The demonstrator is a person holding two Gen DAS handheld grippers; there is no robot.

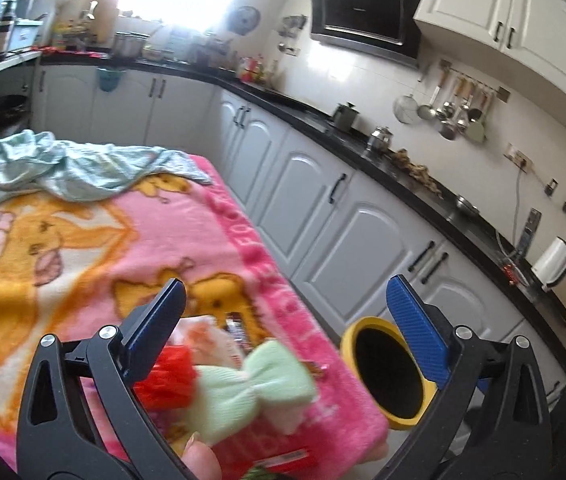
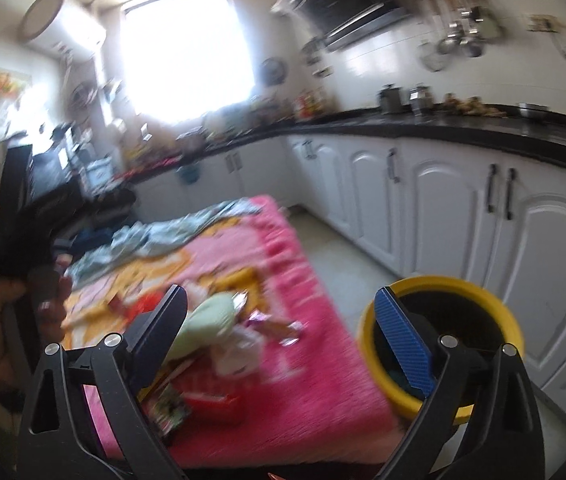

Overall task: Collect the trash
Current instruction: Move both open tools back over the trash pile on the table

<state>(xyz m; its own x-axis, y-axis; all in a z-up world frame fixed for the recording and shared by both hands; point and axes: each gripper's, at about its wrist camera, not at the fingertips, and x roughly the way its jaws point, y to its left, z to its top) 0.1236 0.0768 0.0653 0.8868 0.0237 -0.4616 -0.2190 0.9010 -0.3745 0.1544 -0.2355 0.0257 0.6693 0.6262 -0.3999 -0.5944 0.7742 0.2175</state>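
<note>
Across the kitchen floor, white cabinets run under a black countertop. Pink cartoon blanket covers a table; crumpled pale-green cloth at its far end. Yellow bin stands just beside the near corner. Trash pile lies on the blanket's near edge: green bow-shaped piece, red scrap, wrappers. Left gripper spread wide, nothing pinched. Right gripper spread wide, jaws empty. Fingertip at bottom edge of the left view.
</note>
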